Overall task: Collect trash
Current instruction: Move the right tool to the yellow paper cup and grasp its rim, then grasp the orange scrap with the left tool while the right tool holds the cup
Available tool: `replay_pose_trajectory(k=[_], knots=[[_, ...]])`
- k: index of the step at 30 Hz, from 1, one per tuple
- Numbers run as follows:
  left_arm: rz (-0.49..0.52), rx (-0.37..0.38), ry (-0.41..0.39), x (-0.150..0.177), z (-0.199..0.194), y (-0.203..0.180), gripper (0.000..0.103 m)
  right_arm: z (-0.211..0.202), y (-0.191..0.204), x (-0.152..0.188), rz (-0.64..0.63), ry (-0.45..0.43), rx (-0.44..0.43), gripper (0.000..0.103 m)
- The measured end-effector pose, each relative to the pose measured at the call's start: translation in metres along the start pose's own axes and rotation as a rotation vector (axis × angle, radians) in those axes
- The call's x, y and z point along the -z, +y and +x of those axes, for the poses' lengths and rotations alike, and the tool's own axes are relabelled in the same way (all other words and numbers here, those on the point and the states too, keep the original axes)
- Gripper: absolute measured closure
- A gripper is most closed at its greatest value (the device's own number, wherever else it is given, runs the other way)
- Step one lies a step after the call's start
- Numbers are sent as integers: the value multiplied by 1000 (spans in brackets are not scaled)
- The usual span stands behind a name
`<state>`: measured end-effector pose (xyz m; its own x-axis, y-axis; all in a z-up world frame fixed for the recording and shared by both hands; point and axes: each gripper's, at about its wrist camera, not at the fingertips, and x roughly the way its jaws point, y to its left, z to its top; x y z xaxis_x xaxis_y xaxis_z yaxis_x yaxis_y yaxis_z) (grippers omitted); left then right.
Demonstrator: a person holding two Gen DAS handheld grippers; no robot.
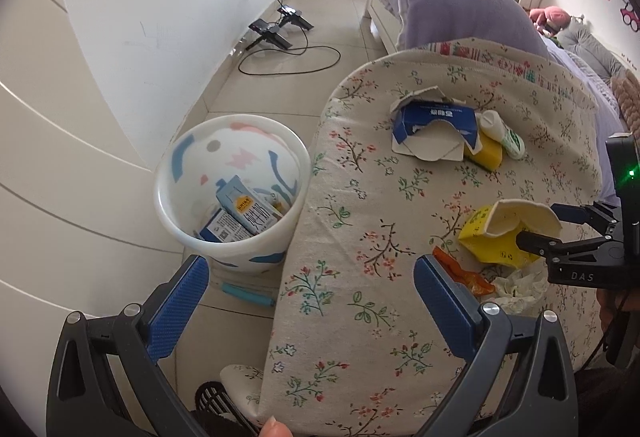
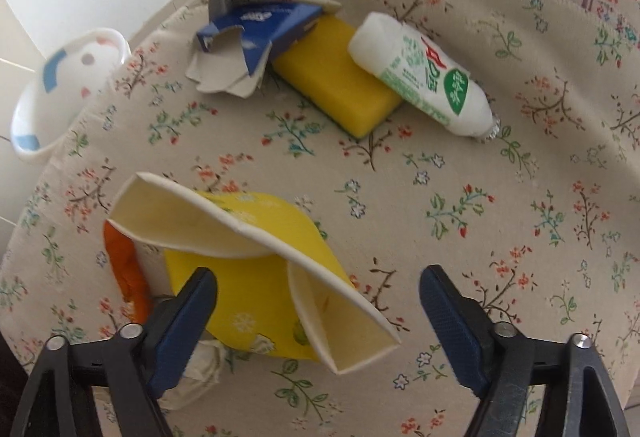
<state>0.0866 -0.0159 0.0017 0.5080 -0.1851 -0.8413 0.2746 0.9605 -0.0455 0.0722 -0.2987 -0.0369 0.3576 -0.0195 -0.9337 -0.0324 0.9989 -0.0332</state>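
1. A crushed yellow paper cup (image 2: pixel 256 277) was seen lying on its side on the floral tablecloth (image 2: pixel 460 229), at the near edge of the table, with an orange wrapper (image 2: pixel 124 277) and a crumpled tissue (image 2: pixel 200 365) just beside it.
2. The right gripper (image 2: pixel 320 309) was held with its fingers spread wide around the cup; nothing was clamped.
3. The left gripper (image 1: pixel 310 301) was likewise spread wide and held nothing, poised over the table edge near the white bin (image 1: pixel 224 205), in which cartons were already lying.
4. The cup was judged light, thin-walled and easily flattened further; a hold across its folded yellow body was judged surer than one on the flared white rim.
5. A torn blue carton (image 2: pixel 256 33), a yellow sponge (image 2: pixel 336 81) and a white tube (image 2: pixel 424 77) were left farther back.
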Motion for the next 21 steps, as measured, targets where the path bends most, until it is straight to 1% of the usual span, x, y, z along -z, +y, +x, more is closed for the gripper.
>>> replay_pose_trajectory(k=[2, 4, 5, 8, 10, 15, 18, 21], knots=[[6, -1, 7, 1, 2, -4, 0, 3, -1, 2, -2, 10, 2, 26], [10, -1, 14, 1, 5, -8, 0, 6, -1, 3, -3, 17, 5, 36], [11, -1, 17, 1, 6, -9, 0, 7, -2, 3, -1, 22, 5, 39], [10, 0, 28, 0, 9, -13, 0, 9, -6, 5, 9, 33, -7, 55], [9, 2, 35, 0, 11, -16, 0, 9, -9, 6, 12, 40, -27, 72], [7, 7, 53, -1, 17, -23, 0, -4, -15, 6, 2, -8, 2, 76], [0, 6, 63, 0, 21, -28, 0, -13, -20, 6, 10, -40, 12, 76], [-8, 11, 79, 0, 26, -33, 0, -20, -28, 7, 38, -55, 4, 76]])
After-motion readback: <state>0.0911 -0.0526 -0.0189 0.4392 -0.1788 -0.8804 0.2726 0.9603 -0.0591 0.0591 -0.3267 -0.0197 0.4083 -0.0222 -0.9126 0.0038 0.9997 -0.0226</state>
